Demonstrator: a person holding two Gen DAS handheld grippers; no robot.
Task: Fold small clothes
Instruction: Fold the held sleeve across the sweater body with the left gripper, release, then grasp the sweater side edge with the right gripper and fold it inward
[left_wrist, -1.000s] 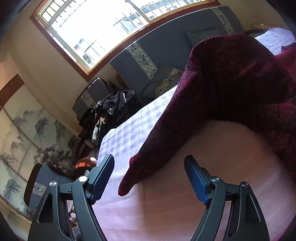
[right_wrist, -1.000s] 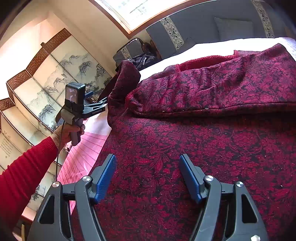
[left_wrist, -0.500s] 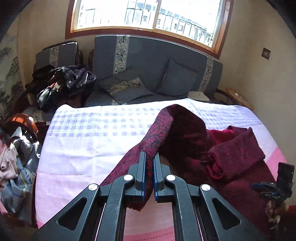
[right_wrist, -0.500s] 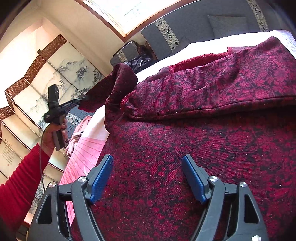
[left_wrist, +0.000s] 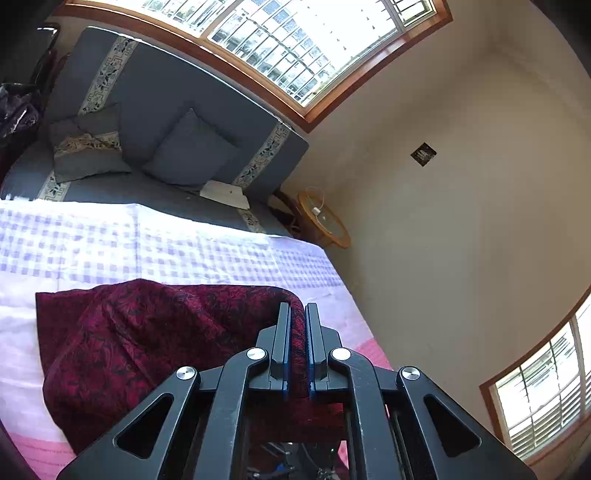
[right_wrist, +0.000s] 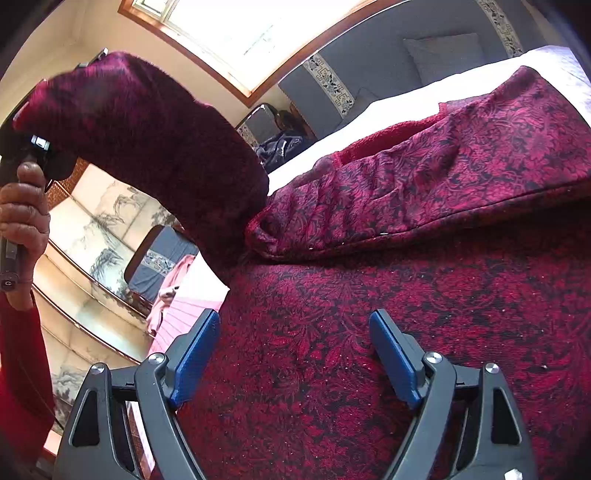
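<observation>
My left gripper (left_wrist: 297, 347) pinches the red jacket (right_wrist: 369, 302) sleeve edge, raised to fold it over; my right gripper (right_wrist: 295, 354) hovers wide apart above the jacket's body, holding nothing.

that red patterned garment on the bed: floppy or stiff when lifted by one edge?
Likely floppy: the part pinched in the left gripper bends over and hangs in a curve. The red garment looks thick and woven, so probably heavyish, dragging rather than fluttering. Its folds hold soft creases, so it should stay where laid.
</observation>
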